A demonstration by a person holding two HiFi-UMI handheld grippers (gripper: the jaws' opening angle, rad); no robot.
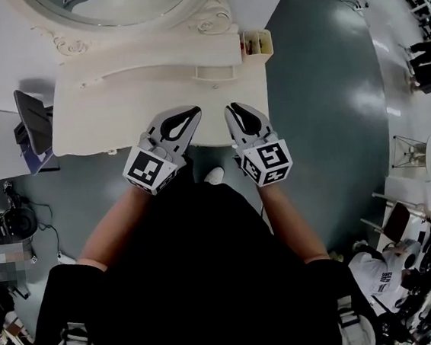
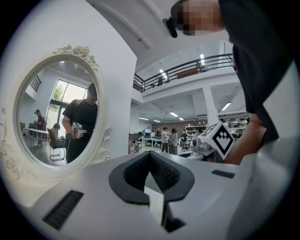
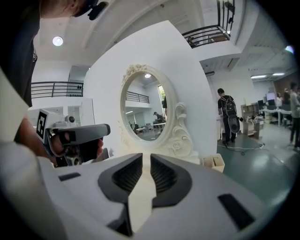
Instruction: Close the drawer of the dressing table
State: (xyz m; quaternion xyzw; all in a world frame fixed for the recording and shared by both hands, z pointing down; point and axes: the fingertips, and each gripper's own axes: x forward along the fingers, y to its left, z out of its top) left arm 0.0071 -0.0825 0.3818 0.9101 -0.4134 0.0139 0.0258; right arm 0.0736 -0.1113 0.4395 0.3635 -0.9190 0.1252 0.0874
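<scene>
The cream dressing table [image 1: 102, 111] stands in front of me, its oval mirror [image 1: 214, 15] at the back. Both grippers hover side by side over the table's front edge. My left gripper [image 1: 190, 115] has its jaws touching at the tips with nothing between them [image 2: 150, 152]. My right gripper [image 1: 236, 110] shows a narrow gap between its jaws, and nothing is in it [image 3: 146, 155]. Along the back of the tabletop runs a low raised tier with a small handle [image 1: 211, 72]. From above, the table's front face is hidden below the top, so I cannot tell how any drawer there stands.
A small open box [image 1: 255, 43] with items stands at the table's back right corner. A dark chair [image 1: 34, 122] sits left of the table. Teal floor [image 1: 323, 103] lies to the right. People stand further off [image 3: 228, 115] near desks.
</scene>
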